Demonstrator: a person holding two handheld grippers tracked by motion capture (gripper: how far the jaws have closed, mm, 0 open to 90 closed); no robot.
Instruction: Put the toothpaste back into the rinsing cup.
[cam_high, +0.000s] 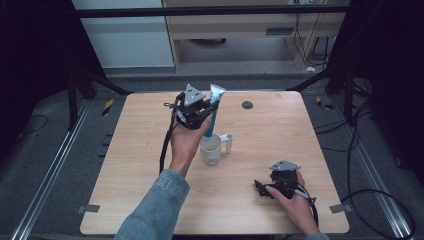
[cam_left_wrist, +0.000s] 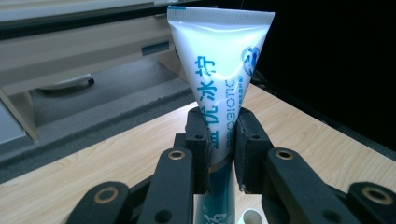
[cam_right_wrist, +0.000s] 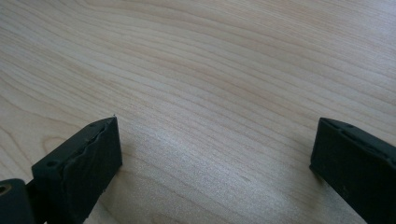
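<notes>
The left gripper (cam_high: 202, 111) is raised just behind the white mug (cam_high: 212, 149), which stands near the middle of the wooden table (cam_high: 135, 165). Its jaws are closed on a white and teal toothpaste tube (cam_high: 215, 102), clamped about midway along its body. The tube stands nearly upright, its flat crimped end at the top and its teal lower part reaching down toward the mug's mouth; whether the lower end is inside the mug or just above it is hard to tell from the high view. In the left gripper view the tube (cam_left_wrist: 218, 84) rises between the two black pads (cam_left_wrist: 198, 140), blue printed characters running along it.

The mug's handle points away from the left hand (cam_high: 187, 142), toward the right side of the table.

The right gripper (cam_high: 262, 187) rests low on the table, nearer the person than the mug and to its right, held in the right hand (cam_high: 295, 202). In the right gripper view its jaws stand wide apart over bare wood grain (cam_right_wrist: 210, 93), with nothing between them.

A small dark round disc (cam_high: 247, 105) lies on the table behind the mug, toward the far edge.
</notes>
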